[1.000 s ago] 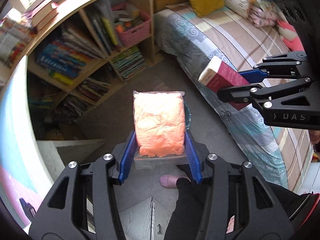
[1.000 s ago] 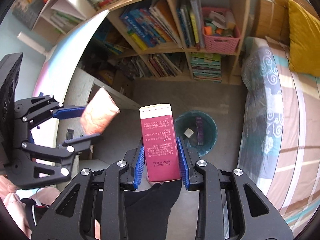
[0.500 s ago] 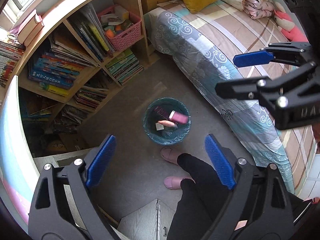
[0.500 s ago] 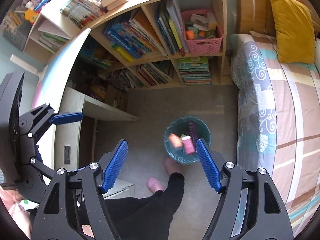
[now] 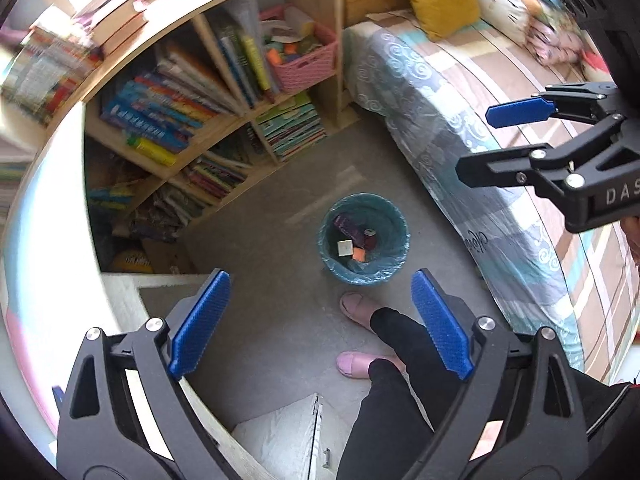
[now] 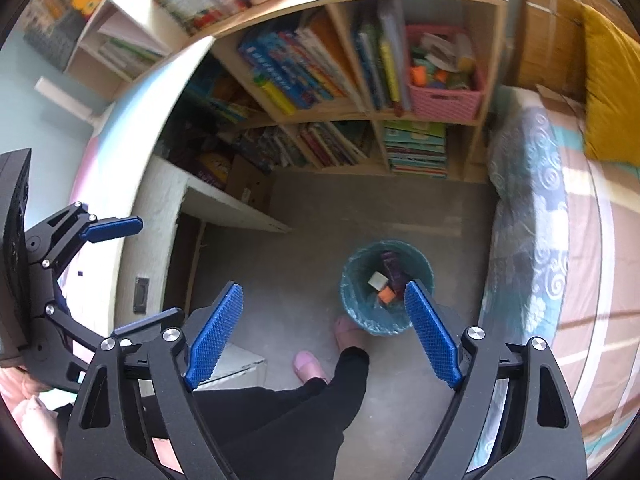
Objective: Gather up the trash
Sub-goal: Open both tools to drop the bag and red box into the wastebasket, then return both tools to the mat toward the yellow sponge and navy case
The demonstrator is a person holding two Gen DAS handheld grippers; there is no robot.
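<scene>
A teal-lined waste bin (image 5: 332, 258) (image 6: 352, 308) stands on the grey floor below both grippers. Inside it lie an orange packet (image 5: 359, 255) (image 6: 386, 294), a maroon box (image 5: 370, 238), a small white piece (image 5: 345, 247) (image 6: 378, 281) and a dark purple box (image 5: 346, 224) (image 6: 390, 266). My left gripper (image 5: 320, 276) (image 6: 158, 268) hangs high above the bin, its jaws opening wide with nothing between them. Beside it, my right gripper (image 6: 323, 286) (image 5: 476, 142) is also opening, and nothing sits between its blue pads.
A person's dark-trousered legs and pink slippers (image 5: 354, 362) (image 6: 308, 364) stand beside the bin. A bed (image 5: 460, 120) runs along the right. A bookshelf (image 6: 320, 80) with a pink basket (image 6: 444, 100) lines the back. A white desk (image 6: 224, 204) is at left.
Both grippers went from shut to wide open. The orange packet left the left gripper and the maroon box left the right; both now lie in the bin.
</scene>
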